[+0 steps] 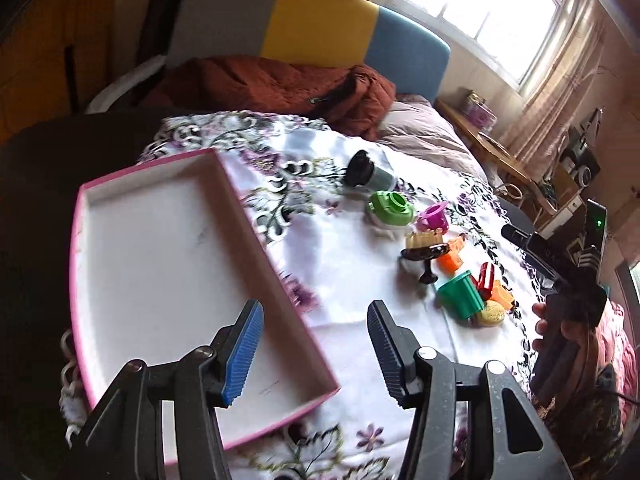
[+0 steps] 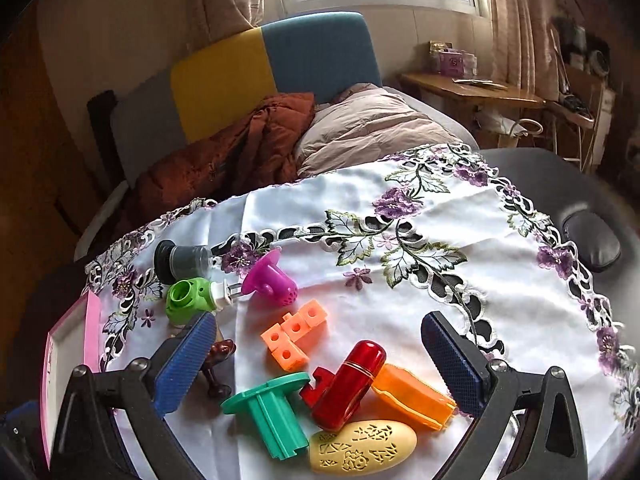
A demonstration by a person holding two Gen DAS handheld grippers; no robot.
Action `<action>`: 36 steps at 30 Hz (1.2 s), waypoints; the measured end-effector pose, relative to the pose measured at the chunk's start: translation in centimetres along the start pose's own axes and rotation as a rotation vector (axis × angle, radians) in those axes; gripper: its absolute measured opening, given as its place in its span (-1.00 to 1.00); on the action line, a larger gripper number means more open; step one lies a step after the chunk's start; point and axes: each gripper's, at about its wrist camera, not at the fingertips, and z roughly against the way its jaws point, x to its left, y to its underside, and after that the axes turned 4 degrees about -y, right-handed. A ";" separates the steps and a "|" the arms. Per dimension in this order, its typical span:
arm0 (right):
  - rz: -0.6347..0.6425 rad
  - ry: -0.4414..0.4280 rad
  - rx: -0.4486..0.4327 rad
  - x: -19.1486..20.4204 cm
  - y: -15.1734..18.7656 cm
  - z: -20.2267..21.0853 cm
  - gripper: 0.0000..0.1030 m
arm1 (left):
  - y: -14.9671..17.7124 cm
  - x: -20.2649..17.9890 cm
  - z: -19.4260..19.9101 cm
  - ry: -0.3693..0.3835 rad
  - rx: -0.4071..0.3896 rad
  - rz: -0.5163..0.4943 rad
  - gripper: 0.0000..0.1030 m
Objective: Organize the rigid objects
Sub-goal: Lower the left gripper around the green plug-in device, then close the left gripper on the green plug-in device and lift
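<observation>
A white tray with a pink rim [image 1: 160,260] lies on the embroidered cloth [image 1: 340,248], nothing in it. My left gripper [image 1: 314,320] hangs open above the tray's near right rim, nothing between its jaws. Small plastic things are piled on the right: orange cubes [image 2: 294,334], a red capsule [image 2: 348,384], an orange case [image 2: 412,396], a teal spool [image 2: 268,412], a yellow carved oval [image 2: 360,452], a magenta funnel [image 2: 270,280], a lime-green piece [image 2: 188,296], a dark grey cup [image 2: 180,260] and a brown stand [image 2: 218,364]. My right gripper [image 2: 318,324] hovers open over this pile, touching none of it.
A person's hand [image 1: 542,322] holds the right gripper's handle at the table's right edge. Beyond the table stands a bed with a rust-brown quilt [image 2: 224,160], a pillow [image 2: 368,128] and a yellow and blue headboard [image 2: 272,68]. A black pad [image 2: 592,240] lies at the far right.
</observation>
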 end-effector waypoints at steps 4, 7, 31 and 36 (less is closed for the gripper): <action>-0.018 -0.010 -0.009 -0.4 -0.3 0.1 1.00 | -2.3 -2.1 -2.5 0.020 0.012 -0.046 0.07; -0.031 -0.028 -0.017 -0.6 -0.4 0.3 1.00 | -3.8 -3.9 -4.5 0.009 0.022 -0.118 0.07; -0.091 -0.115 0.010 -1.4 -0.8 -0.2 1.00 | -9.9 -14.3 -18.7 -0.035 0.164 -0.787 0.24; -0.097 -0.122 0.015 -1.5 -0.8 -0.3 1.00 | -10.0 -15.3 -20.2 0.016 0.195 -0.835 0.24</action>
